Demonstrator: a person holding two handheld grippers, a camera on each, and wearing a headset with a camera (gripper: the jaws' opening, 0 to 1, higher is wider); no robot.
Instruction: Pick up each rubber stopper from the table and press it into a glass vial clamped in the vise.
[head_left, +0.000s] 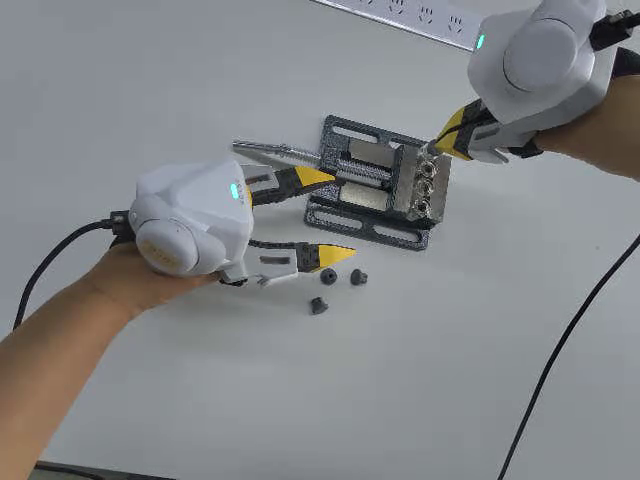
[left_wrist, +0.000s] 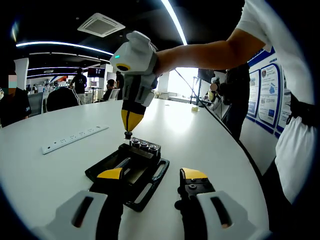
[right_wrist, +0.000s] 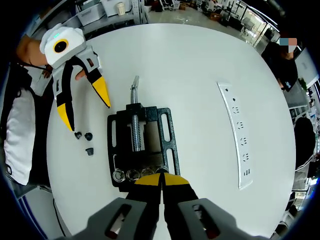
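A black vise (head_left: 372, 200) lies on the white table and clamps three glass vials (head_left: 425, 187) in a row. My right gripper (head_left: 438, 148) is shut on a small dark rubber stopper (left_wrist: 128, 134), held just over the end vial (left_wrist: 135, 143). From the right gripper view the vials (right_wrist: 132, 174) sit directly under the shut jaws of that gripper (right_wrist: 161, 179). Three loose stoppers (head_left: 329, 277) lie on the table in front of the vise. My left gripper (head_left: 325, 216) is open beside them, one jaw over the vise screw, nothing between its fingers.
A white power strip (right_wrist: 235, 135) lies along the far side of the table. The vise's long screw handle (head_left: 272, 151) sticks out to the left. Black cables trail from both grippers. People and chairs stand beyond the table in the left gripper view.
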